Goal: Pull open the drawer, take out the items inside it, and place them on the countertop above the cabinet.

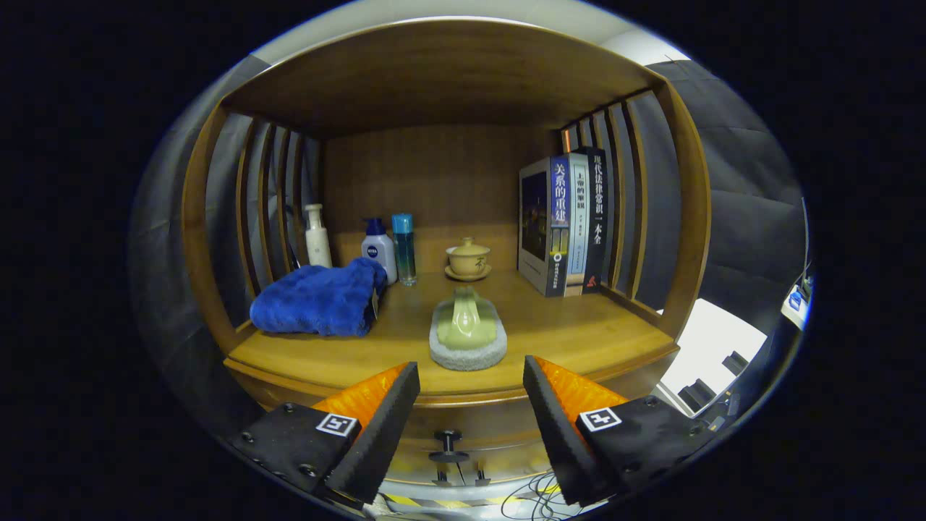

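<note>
The tongs (pixel 470 405) stand wide apart with nothing between them, held level in front of a wooden cabinet. Between and a little below the fingertips sits the drawer knob (pixel 448 438), a small dark spool standing out from the drawer front (pixel 470 423), which appears flush with the cabinet. The knob's axis points straight back toward the tongs, so any grip on it would come from the two sides, and the pull would run along the line the tongs already face. Above the drawer front lies the table (pixel 579 333), the countertop the task names. On it, just beyond the fingertips, rests a pale green ceramic piece on a grey pad (pixel 467 340), with a blue towel (pixel 318 300) to the left, three bottles (pixel 380 250), a lidded cup (pixel 468 259), and books (pixel 568 224) to the right. What is inside the drawer cannot be seen. A closed drawer with things on the table fits either items waiting inside or items already lifted out and the drawer pushed back.
</note>
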Tool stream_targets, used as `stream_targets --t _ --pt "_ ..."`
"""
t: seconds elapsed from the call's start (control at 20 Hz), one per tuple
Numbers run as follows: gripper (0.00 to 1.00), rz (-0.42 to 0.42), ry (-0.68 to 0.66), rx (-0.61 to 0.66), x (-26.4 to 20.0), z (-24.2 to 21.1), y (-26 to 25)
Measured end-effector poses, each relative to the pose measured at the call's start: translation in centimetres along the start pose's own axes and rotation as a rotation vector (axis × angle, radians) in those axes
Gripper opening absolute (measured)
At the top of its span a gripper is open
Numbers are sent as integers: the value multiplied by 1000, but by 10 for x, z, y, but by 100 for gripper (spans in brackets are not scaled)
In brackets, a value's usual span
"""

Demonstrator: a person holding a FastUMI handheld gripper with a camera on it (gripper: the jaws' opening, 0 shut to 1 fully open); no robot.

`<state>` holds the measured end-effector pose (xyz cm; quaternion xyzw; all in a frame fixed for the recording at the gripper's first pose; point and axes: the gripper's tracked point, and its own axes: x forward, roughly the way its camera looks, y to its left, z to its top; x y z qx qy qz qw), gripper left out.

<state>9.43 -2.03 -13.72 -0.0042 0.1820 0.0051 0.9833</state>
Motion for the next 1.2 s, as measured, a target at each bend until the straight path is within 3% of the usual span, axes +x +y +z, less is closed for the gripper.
stream_targets --t 0.2,0.8,1.0,1.2 --pt "96 2 -13 -1 -21 39 -4" --pt "96 15 -222 -42 -110 192 1" --pt "96 51 -271 -27 -129 225 11" --pt "96 31 -278 -54 -132 220 7"
